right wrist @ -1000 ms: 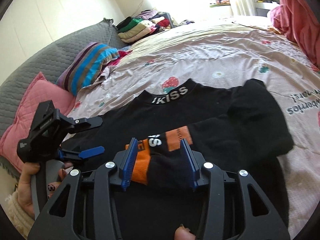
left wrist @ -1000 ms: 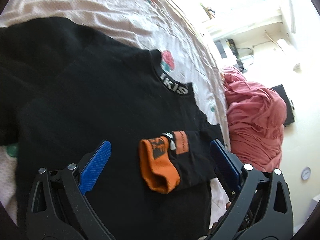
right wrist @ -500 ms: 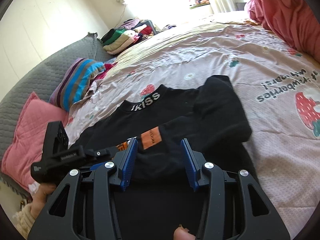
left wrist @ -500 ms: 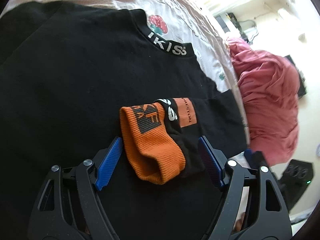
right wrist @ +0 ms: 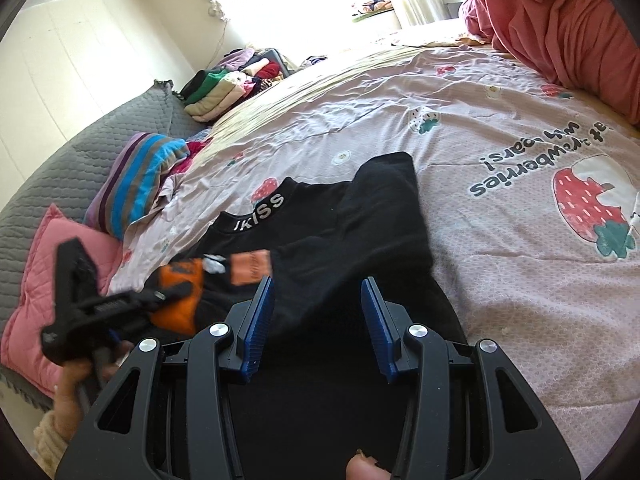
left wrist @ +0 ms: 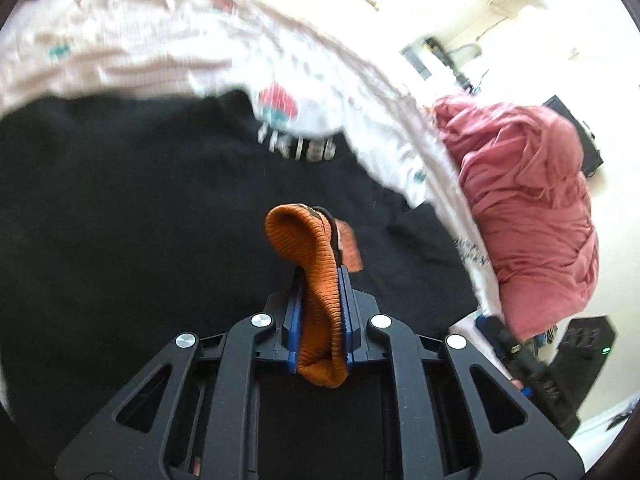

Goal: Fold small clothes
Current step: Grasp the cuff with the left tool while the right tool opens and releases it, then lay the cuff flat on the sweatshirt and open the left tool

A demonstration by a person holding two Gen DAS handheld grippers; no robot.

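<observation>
1. Two black two-finger grippers with blue ribbed pads work over a black long-sleeved top (right wrist: 332, 240) with a white-lettered collar, which lies spread on the pink strawberry-print bedspread (right wrist: 500, 152).
2. Nearest in the left wrist view, the left gripper (left wrist: 320, 292) is pinched tight on the orange ribbed cuff (left wrist: 316, 264) of the top's sleeve, the knit bunched between both pads and bulging out above and below them.
3. In the right wrist view, the right gripper (right wrist: 318, 320) hovers just over the black fabric with its fingers spread wide and nothing between them.
4. To its left, the left gripper (right wrist: 120, 304) appears blurred, with the orange cuff (right wrist: 180, 296) at its tip and the holder's hand (right wrist: 80, 380) below.
5. Just past the cuff, an orange patch on the sleeve (right wrist: 250, 266) shows against the black.
6. Beyond the top's collar, a striped blue, purple and grey pillow (right wrist: 136, 184) leans on a pink quilted cushion (right wrist: 36, 280) against a grey quilted headboard (right wrist: 80, 148).
7. Farther back, a stack of folded clothes (right wrist: 224, 88) in green, cream and pink sits near the bright window.
8. At the far right, a heaped rose-red blanket (right wrist: 560, 20) rests on the bed edge; it also shows in the left wrist view (left wrist: 532, 200).
</observation>
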